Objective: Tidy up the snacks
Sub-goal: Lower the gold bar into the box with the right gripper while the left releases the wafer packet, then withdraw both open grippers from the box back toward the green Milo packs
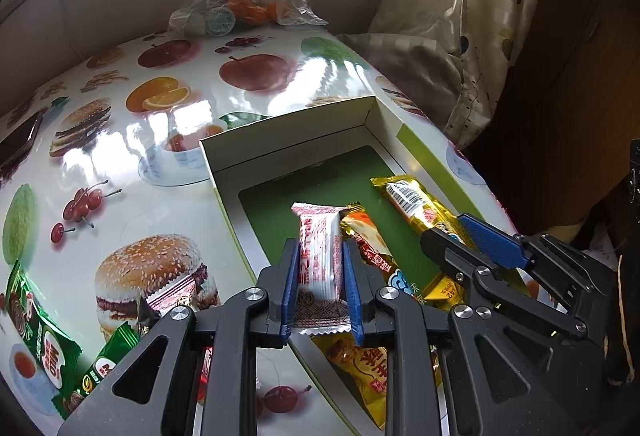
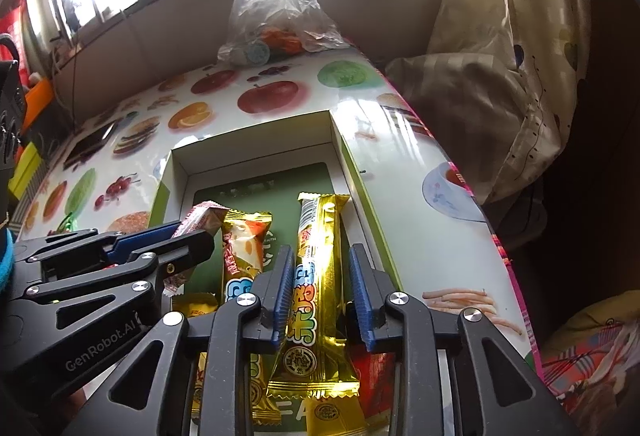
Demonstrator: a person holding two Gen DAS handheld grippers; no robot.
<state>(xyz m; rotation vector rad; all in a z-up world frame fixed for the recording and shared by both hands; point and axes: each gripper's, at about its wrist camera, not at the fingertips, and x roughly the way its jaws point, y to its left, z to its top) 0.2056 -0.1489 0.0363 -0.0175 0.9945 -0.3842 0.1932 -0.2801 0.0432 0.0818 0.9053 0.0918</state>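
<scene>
Snacks are partly sorted: several bars lie in the box [image 1: 288, 131] by the tabletop's right edge, the left gripper [image 1: 320, 276] clamps a white bar [image 1: 320, 256] over it, the right gripper [image 2: 320, 296] straddles a gold bar [image 2: 316, 276] loosely, green packets [image 1: 48, 348] wait outside.

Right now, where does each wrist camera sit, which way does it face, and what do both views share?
Left wrist: on the left gripper, looking down into the open white cardboard box; its fingers clamp a red-and-white wrapped snack bar; right gripper alongside.
Right wrist: on the right gripper, same direction; fingers straddle a long gold foil snack bar; left gripper at left.
Shared: box, both bars, clear plastic bag, fruit-print tablecloth.
</scene>
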